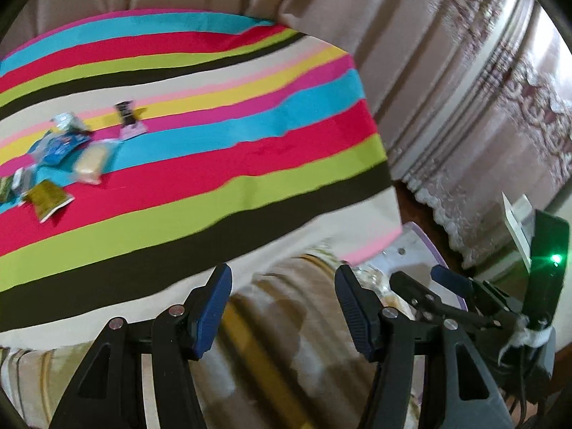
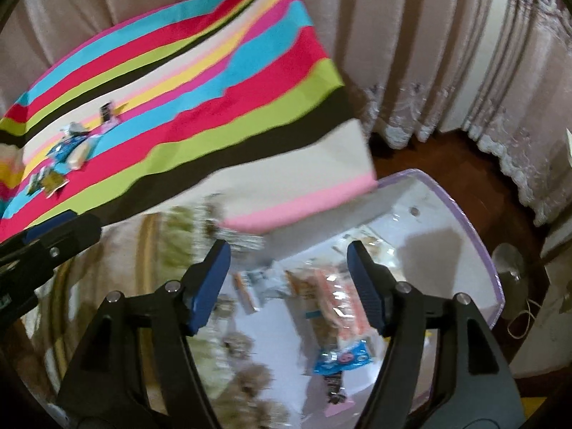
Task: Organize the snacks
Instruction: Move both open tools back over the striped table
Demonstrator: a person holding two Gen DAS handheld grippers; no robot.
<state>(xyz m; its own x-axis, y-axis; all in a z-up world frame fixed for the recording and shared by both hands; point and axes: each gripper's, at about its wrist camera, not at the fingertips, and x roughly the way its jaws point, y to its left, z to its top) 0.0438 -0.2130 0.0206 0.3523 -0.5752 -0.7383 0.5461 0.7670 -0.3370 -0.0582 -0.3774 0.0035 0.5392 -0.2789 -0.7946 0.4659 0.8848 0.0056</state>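
Both black blue-padded grippers, left gripper [image 1: 282, 307] and right gripper [image 2: 287, 286], are hanging wide apart holding nothing, right one over the purple-rimmed clear bin [image 2: 497, 279] where a blue snack pack [image 2: 341, 357] is lying, long axis roughly crosswise.

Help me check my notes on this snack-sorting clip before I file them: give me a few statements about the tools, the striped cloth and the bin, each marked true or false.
1. Both tools are open and hold nothing. True: the left tool and the right tool each show spread jaws with nothing between them.
2. The striped cloth has no snacks on it. False: a cluster of snack packets lies on it.
3. The clear bin already holds snacks. True: an orange packet and a blue packet lie inside.
4. The right tool hovers over the packets on the cloth. False: it hangs above the bin.
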